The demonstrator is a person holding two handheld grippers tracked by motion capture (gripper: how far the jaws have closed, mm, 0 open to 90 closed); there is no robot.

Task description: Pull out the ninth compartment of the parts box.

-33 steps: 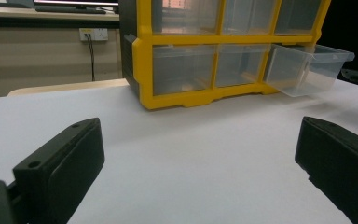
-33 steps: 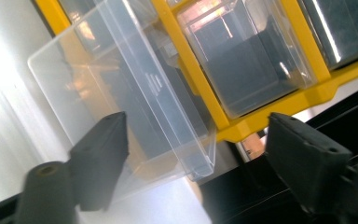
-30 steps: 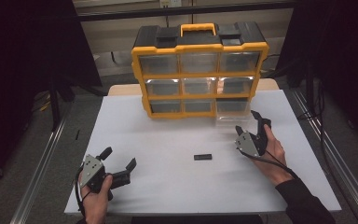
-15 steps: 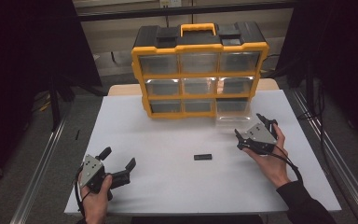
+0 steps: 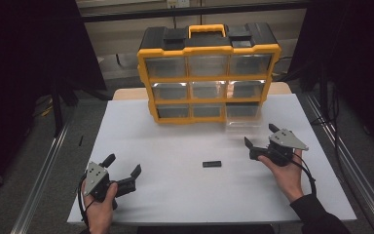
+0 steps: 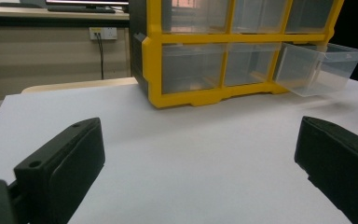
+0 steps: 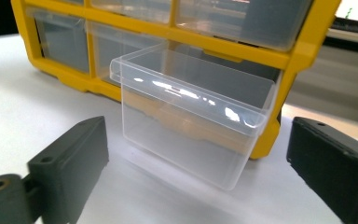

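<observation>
We hold a gripper in each hand over a white table. The right gripper sits at about 4 o'clock from the table's middle, its jaws wide and just having been opening, with nothing between them. In the right gripper view those jaws frame a clear drawer, pulled partway out of the bottom right slot of the yellow organizer; the drawer stands ahead of the jaws, apart from both, and looks empty as far as we can tell. From above, the drawer juts toward us at 1 o'clock from the table's middle, near the right gripper but not touching it. A small black part lies flat on the table at 5 o'clock from the middle, between the two grippers and nearer the right one. The left gripper rests at 7 o'clock, jaws also spread wide and empty, pointing toward the organizer, which in its view shows the drawer sticking out at 2 o'clock.
</observation>
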